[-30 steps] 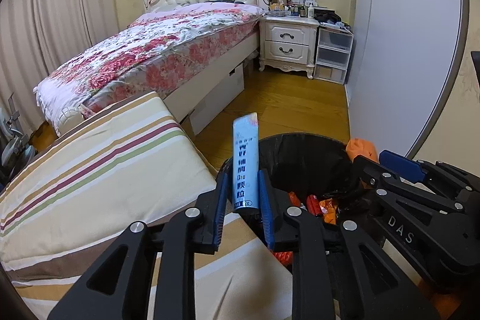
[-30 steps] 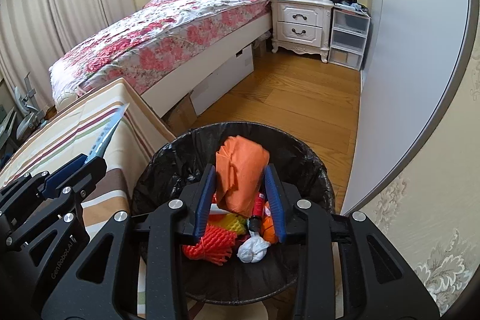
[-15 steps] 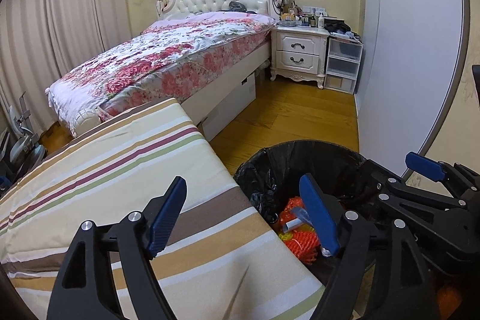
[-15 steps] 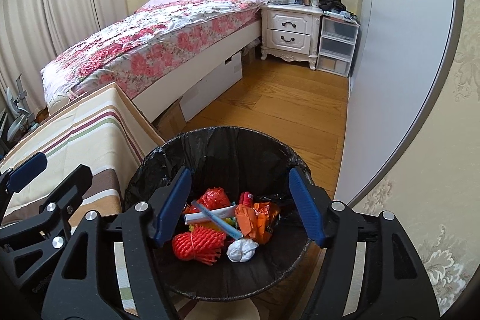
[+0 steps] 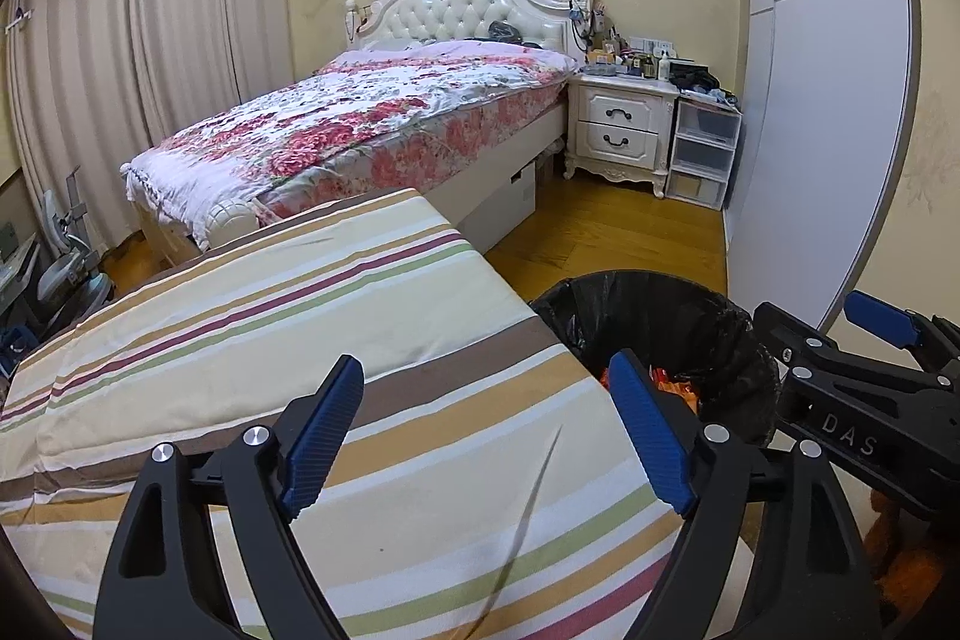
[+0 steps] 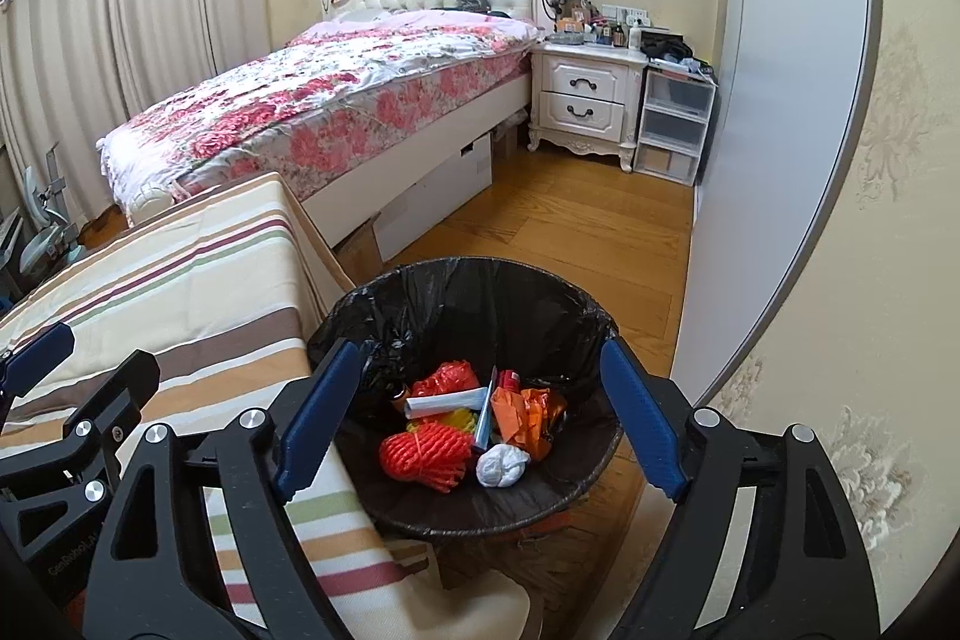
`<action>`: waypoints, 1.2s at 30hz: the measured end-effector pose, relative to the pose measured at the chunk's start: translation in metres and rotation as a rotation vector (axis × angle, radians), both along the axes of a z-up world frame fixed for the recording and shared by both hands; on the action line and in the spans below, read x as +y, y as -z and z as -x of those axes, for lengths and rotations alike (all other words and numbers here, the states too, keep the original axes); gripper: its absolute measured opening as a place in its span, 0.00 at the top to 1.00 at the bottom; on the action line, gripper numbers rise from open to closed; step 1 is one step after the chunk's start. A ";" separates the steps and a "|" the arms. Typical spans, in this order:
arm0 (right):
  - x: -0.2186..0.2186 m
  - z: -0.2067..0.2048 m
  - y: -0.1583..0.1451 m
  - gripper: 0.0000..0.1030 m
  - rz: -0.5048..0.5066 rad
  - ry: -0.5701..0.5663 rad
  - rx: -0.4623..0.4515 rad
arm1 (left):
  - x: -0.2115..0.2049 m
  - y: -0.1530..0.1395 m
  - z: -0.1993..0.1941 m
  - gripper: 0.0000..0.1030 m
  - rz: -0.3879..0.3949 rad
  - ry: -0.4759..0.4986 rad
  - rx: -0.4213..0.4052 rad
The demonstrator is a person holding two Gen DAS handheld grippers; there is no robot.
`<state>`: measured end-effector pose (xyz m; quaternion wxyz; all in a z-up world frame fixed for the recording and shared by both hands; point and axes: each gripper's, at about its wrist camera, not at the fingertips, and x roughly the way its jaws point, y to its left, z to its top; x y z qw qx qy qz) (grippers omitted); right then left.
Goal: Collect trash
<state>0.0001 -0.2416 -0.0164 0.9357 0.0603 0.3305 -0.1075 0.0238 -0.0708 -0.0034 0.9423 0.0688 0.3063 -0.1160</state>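
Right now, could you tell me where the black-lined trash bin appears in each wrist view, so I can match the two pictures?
Left wrist view: the trash bin sits lower right, just beyond the striped cover's corner, partly hidden by the left gripper's right finger.
Right wrist view: the trash bin is bottom centre, seen from above between the open fingers of the right gripper, trash visible inside.
Shared landmark: the white nightstand beside the floral bed.

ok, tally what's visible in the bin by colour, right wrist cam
Trash bin, visible items only; some may be hidden underneath:
Red/orange: 4 (rope bundle, crumpled bag, orange wrapper, small red piece)
White: 2 (wad, rolled paper)
Blue: 1 (tube)
Yellow: 1 (scrap)
Total: 8
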 end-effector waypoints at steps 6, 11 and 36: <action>0.013 0.019 -0.007 0.20 0.020 -0.023 -0.014 | 0.016 -0.004 0.014 0.20 0.012 -0.032 -0.017; 0.022 0.026 -0.010 0.20 0.028 -0.044 -0.020 | 0.024 -0.005 0.021 0.20 0.017 -0.044 -0.022; 0.035 0.033 -0.018 0.20 0.042 -0.067 -0.036 | 0.038 -0.008 0.029 0.20 0.038 -0.064 -0.027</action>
